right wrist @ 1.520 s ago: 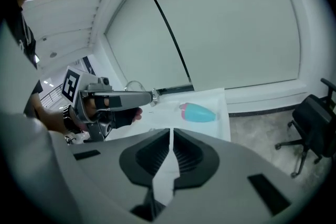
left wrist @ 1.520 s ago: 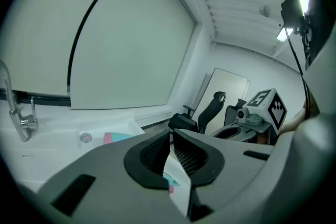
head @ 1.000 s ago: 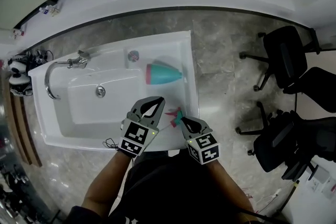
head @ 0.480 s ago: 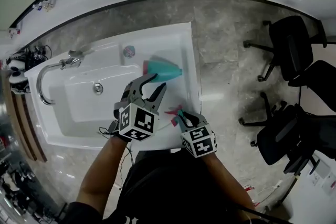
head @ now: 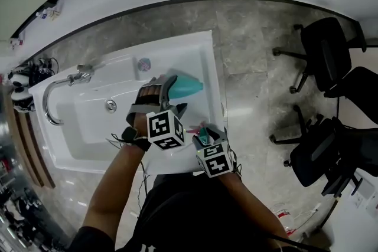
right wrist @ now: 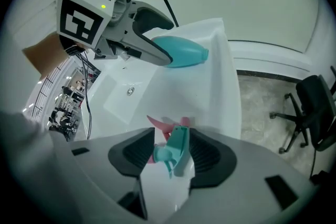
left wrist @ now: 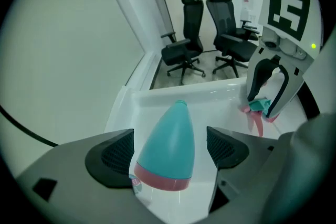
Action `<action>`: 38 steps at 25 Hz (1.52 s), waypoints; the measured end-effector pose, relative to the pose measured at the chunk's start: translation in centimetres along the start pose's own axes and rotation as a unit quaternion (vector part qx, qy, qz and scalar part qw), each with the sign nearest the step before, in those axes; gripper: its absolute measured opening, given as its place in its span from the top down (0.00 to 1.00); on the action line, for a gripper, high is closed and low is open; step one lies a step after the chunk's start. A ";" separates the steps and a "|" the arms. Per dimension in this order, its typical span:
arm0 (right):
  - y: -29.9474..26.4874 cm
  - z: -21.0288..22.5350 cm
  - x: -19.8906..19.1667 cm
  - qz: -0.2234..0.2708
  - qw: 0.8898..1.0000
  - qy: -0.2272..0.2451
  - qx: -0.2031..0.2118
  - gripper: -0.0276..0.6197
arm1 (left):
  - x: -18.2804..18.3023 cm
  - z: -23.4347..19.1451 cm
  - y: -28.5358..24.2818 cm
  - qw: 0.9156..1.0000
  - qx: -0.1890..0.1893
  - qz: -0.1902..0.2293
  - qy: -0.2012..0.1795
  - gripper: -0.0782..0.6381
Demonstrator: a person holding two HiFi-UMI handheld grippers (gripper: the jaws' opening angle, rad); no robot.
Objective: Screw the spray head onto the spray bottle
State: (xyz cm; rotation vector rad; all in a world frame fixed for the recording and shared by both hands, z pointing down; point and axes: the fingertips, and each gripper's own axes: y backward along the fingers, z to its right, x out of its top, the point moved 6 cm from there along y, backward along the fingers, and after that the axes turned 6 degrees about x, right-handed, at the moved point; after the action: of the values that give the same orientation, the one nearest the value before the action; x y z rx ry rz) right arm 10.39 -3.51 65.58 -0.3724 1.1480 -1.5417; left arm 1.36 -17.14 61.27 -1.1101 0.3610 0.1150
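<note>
Both grippers point steeply down, left gripper ahead of right gripper; left jaws just opened wide astride spray bottle, no contact, and right jaws just opened partway, spray head unclamped between them.

Spray bottle half hidden behind the left gripper, jaws just opening round it, spray head mostly covered by the right gripper, also opening, left-edge clutter too small to tell
</note>
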 end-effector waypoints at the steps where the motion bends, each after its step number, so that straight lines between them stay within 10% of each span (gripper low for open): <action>1: -0.1 0.0 0.1 -0.005 1.000 0.002 -0.002 0.68 | -0.1 0.0 -0.3 1.000 -0.002 -0.006 -0.009 0.32; 13: -1.4 -0.2 0.4 -0.054 0.998 0.023 -0.021 0.68 | -1.9 0.7 -4.3 0.991 -0.044 -0.092 -0.090 0.30; 38: 0.3 0.3 0.2 -0.053 0.995 0.075 -0.034 0.72 | -2.5 -0.2 -4.6 0.995 -0.077 -0.037 0.048 0.30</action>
State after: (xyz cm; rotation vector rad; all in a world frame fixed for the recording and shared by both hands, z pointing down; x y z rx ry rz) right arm 10.75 -3.81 65.38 -0.3736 1.3183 -1.6486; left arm 0.20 -19.17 65.99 -1.2828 0.4017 0.0244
